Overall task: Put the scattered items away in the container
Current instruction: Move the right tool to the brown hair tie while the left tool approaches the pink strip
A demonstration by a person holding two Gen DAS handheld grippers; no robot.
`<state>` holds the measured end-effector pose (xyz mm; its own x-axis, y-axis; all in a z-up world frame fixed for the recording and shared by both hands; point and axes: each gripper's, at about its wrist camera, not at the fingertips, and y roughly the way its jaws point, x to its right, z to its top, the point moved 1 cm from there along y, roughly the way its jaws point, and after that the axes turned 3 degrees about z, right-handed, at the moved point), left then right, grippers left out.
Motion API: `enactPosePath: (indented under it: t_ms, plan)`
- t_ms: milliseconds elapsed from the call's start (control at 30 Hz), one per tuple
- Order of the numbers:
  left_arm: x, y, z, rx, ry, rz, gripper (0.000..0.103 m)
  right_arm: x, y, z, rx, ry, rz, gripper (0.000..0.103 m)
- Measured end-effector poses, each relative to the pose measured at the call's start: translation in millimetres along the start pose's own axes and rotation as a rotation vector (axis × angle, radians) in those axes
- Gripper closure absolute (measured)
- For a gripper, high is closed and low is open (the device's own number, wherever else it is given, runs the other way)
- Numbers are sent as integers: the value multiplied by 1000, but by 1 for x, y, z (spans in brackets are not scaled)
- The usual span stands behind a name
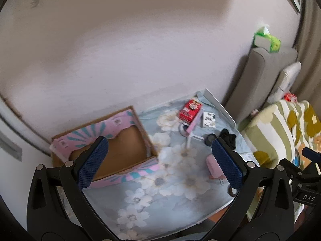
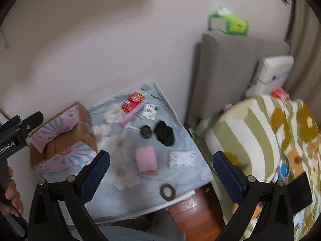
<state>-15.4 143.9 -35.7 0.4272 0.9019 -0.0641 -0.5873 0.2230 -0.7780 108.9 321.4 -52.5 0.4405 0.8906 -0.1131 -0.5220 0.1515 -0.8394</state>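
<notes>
An open cardboard box (image 1: 112, 146) with pink and teal flaps stands at the table's left, also in the right wrist view (image 2: 64, 138). Scattered on the floral cloth are a red carton (image 1: 189, 110), a pink tube (image 1: 193, 123), a white packet (image 1: 209, 119), a black cloth (image 2: 164, 133), a dark round lid (image 2: 145, 131), a pink roll (image 2: 146, 159), a white wipes pack (image 2: 181, 158) and a brown ring (image 2: 167, 191). My left gripper (image 1: 160, 162) is open and empty above the table. My right gripper (image 2: 161, 174) is open and empty, higher up.
The table stands against a pale wall. A grey sofa (image 2: 230, 68) with a green tissue box (image 2: 230, 23) and a striped floral cushion (image 2: 270, 136) lie to the right. Wooden floor (image 2: 196, 214) shows past the table's front corner.
</notes>
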Motion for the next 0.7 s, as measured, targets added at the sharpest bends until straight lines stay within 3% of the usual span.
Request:
enactPosePath:
  t_ms: [367, 700]
  plan:
    - [55, 65, 1, -70, 117, -27, 0, 55, 28, -35, -92, 152, 17, 1]
    - [83, 158, -12, -136, 150, -25, 0, 53, 78, -75, -131, 22, 17, 1]
